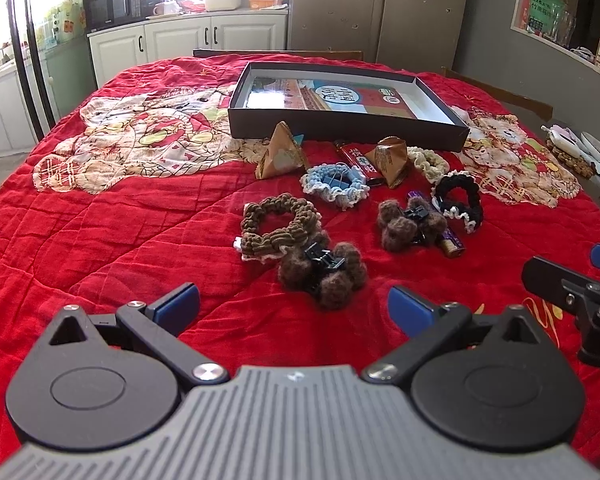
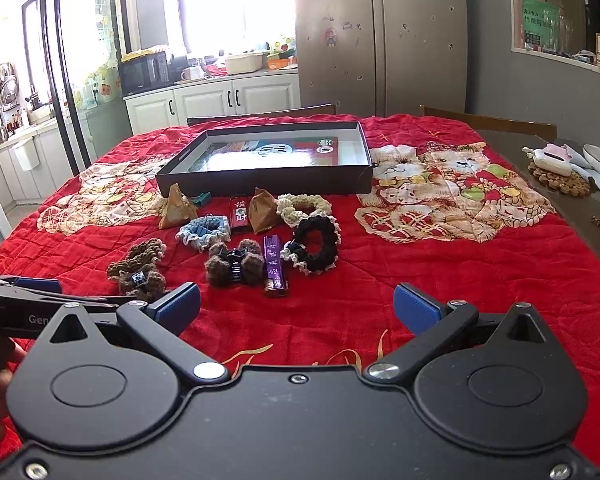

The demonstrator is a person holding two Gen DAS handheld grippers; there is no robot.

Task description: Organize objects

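On a red quilted cloth (image 2: 420,280), the left gripper (image 1: 294,306) and right gripper (image 2: 296,306) both hung with jaws spread wide and empty. From left lay a brown scrunchie (image 1: 278,224), 2 fuzzy brown claw clips (image 1: 322,274) (image 1: 410,220), a blue scrunchie (image 1: 334,184) and a black scrunchie (image 1: 458,198). An open dark box (image 1: 340,128) sat just beyond them.

Crocheted scrunchies in brown (image 1: 278,226), blue (image 1: 334,184), cream (image 1: 428,162) and black (image 1: 458,198), two fuzzy brown claw clips (image 1: 322,274), two lighters and two paper pyramids lie clustered before an open black shallow box (image 1: 340,120)
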